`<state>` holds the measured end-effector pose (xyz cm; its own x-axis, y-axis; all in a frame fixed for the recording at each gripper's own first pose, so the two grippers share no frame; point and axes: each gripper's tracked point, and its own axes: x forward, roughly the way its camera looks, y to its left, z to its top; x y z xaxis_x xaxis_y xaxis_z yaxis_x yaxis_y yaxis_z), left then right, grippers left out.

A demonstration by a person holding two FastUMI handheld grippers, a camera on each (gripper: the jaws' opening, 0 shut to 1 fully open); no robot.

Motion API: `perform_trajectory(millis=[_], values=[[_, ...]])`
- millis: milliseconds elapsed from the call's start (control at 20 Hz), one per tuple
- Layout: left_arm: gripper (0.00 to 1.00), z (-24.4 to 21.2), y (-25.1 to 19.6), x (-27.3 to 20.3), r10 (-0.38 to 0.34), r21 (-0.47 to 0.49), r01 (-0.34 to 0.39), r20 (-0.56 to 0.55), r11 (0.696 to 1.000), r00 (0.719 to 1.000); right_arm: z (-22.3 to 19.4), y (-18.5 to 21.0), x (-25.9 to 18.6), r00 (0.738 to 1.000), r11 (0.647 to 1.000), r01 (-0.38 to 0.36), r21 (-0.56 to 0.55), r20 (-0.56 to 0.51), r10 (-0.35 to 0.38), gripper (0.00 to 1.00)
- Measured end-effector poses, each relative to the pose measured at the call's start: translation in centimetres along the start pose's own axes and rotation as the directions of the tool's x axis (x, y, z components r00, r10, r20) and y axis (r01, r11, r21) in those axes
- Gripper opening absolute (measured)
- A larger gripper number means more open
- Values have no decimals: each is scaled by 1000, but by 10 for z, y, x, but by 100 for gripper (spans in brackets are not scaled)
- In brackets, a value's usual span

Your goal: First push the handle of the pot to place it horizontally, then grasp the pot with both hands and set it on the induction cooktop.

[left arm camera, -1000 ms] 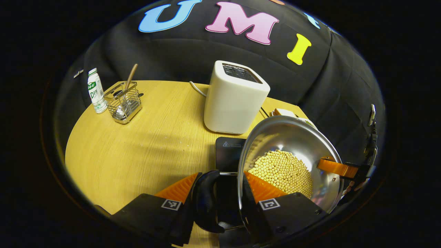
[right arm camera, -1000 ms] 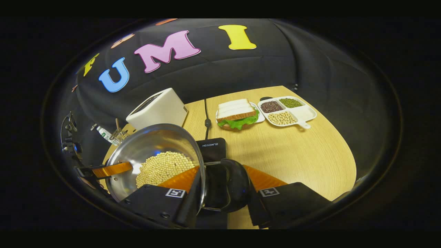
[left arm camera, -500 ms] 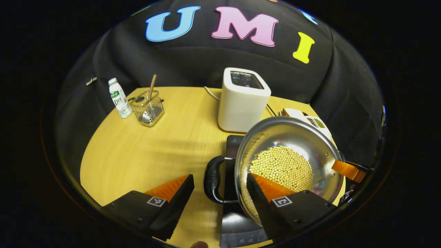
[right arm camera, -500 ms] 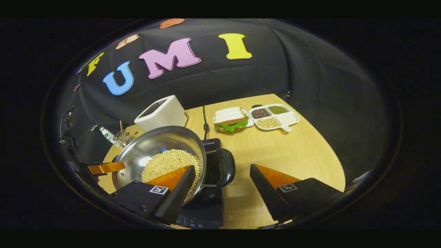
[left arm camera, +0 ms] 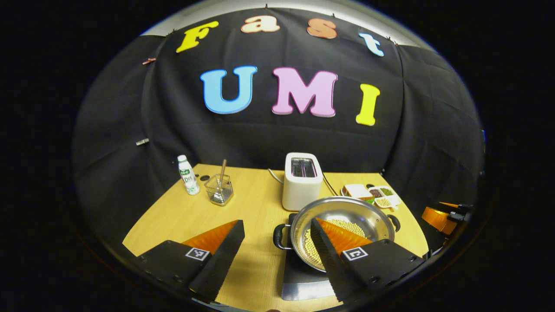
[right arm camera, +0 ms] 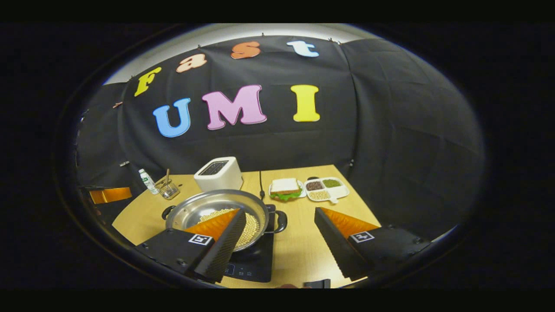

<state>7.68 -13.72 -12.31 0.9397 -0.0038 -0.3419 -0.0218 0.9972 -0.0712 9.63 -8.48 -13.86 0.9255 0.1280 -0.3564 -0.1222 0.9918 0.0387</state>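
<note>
The pot [left arm camera: 342, 221] of beans sits on the cooktop [right arm camera: 253, 264], both handles level, as the 2 grippers, left [left arm camera: 277, 242] and right [right arm camera: 279, 234], hang spread and empty above; a straight retreat avoids nudging it.

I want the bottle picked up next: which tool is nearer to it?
Left. The left tool hangs open on the pot's bottle side; the right tool is across the pot, farther away.

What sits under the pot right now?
The pot rests on the black induction cooktop, whose front edge and control strip show. The cooktop surface beneath the pot is covered.
</note>
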Motion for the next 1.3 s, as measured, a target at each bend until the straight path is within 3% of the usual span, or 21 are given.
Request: perform_trajectory(millis=[200, 450, 750, 900, 1150, 1200, 1300], values=[[96, 23, 5, -58, -25, -75, 32, 94, 997, 995, 41, 12, -48, 994, 1000, -5, 30, 110, 1, 99], [95, 43, 44, -124, 42, -15, -40, 210, 999, 977, 60, 14, -103, 974, 997, 25, 67, 223, -39, 99], [95, 36, 64, -186, 50, -8, -50, 257, 999, 965, 62, 1, -163, 950, 992, 90, 85, 293, -112, 98], [95, 34, 76, -202, 67, -48, -55, 292, 997, 954, 52, -6, -179, 945, 987, 130, 94, 290, -152, 98], [95, 20, 69, -200, 7, -65, 11, 275, 998, 962, 43, -9, -187, 943, 983, 168, 79, 278, -183, 98], [95, 21, 66, -198, -3, -64, 22, 272, 998, 962, 42, -8, -186, 943, 982, 172, 75, 277, -186, 93], [95, 18, 67, -196, -11, -53, 26, 263, 998, 965, 41, -3, -183, 943, 983, 173, 56, 278, -182, 92]])
